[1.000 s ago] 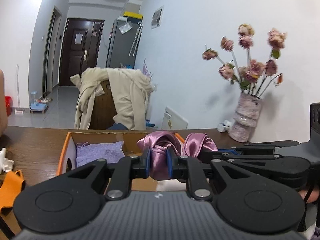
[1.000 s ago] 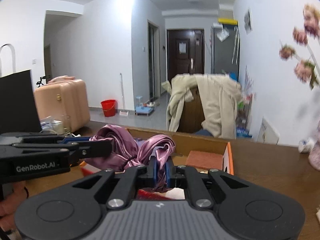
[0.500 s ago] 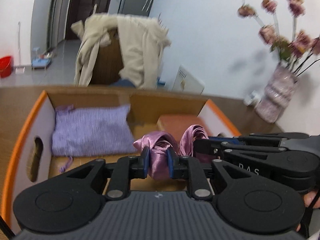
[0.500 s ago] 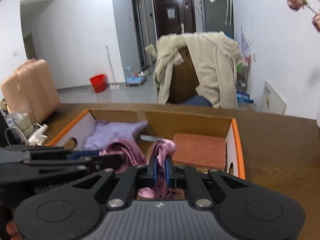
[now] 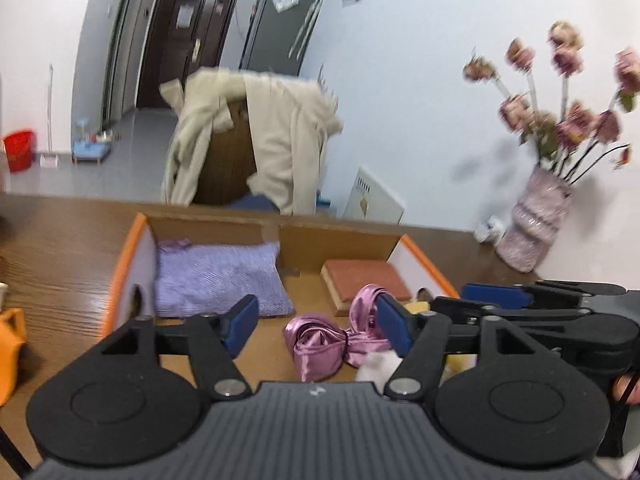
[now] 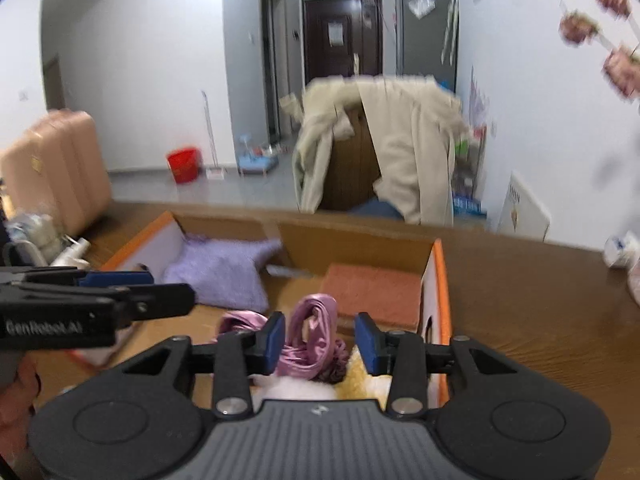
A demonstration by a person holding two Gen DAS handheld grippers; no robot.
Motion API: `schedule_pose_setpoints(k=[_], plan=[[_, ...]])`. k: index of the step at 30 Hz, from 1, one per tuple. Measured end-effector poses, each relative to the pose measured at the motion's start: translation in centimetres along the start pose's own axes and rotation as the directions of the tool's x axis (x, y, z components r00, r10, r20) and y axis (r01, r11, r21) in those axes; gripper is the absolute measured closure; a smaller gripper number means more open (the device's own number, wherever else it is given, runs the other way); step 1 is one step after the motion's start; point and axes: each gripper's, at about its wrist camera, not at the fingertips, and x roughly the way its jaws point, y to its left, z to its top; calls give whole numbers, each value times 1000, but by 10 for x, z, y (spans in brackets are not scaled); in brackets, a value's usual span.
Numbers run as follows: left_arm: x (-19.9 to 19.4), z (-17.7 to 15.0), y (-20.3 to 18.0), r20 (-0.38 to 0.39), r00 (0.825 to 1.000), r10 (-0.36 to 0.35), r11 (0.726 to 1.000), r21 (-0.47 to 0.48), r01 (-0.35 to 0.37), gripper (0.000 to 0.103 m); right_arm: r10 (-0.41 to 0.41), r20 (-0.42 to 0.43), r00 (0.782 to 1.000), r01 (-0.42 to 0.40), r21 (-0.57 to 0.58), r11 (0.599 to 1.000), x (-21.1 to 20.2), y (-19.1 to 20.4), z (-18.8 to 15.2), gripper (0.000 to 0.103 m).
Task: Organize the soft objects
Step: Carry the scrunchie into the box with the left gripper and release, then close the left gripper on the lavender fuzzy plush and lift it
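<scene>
A pink satin bow point(image 5: 334, 338) lies on the floor of the orange-edged cardboard box point(image 5: 124, 264); it also shows in the right wrist view point(image 6: 310, 334). My left gripper point(image 5: 316, 324) is open, its jaws spread on either side of the bow, holding nothing. My right gripper point(image 6: 320, 338) is open too, with one loop of the bow between its blue pads point(image 6: 274, 338). A folded purple cloth point(image 5: 218, 276) and an orange-brown pad point(image 5: 366, 280) lie at the back of the box. A white and yellow plush point(image 6: 360, 380) sits under the bow.
The box stands on a brown wooden table point(image 5: 60, 248). A vase of dried roses point(image 5: 534, 226) stands at the right by the wall. An orange object point(image 5: 10, 344) lies at the left. A chair with a beige coat point(image 6: 384, 148) stands behind the table.
Both grippers were shut on the bow and carried it down into the box. Now both have opened and the bow lies free on the box floor.
</scene>
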Motion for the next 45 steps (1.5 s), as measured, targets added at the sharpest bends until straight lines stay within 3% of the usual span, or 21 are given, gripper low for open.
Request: schedule_pose_setpoints(k=[4, 9, 17, 28, 36, 41, 44, 45], plan=[[-63, -15, -7, 64, 998, -14, 1000, 27, 12, 28, 36, 68, 997, -34, -27, 999, -59, 9, -13, 52], [-130, -44, -15, 121, 993, -14, 998, 68, 5, 13, 56, 118, 991, -51, -45, 998, -122, 24, -38, 49], [-185, -90, -22, 131, 991, 15, 996, 82, -26, 8, 58, 147, 987, -56, -21, 998, -187, 44, -93, 43], [-201, -155, -14, 53, 999, -8, 999, -37, 10, 8, 43, 89, 995, -50, 79, 996, -219, 63, -167, 42], [-194, -162, -29, 47, 999, -22, 999, -23, 23, 8, 68, 76, 995, -73, 68, 995, -221, 72, -181, 42], [-184, -160, -42, 44, 999, -22, 1000, -1, 22, 8, 35, 105, 994, -42, 65, 997, -216, 68, -180, 42], [-177, -151, -52, 56, 998, -42, 999, 13, 42, 12, 2, 108, 994, -16, 125, 992, -207, 53, -179, 42], [-174, -148, -57, 61, 997, -48, 999, 24, 46, 19, -6, 106, 994, -10, 148, 989, -202, 47, -179, 42]])
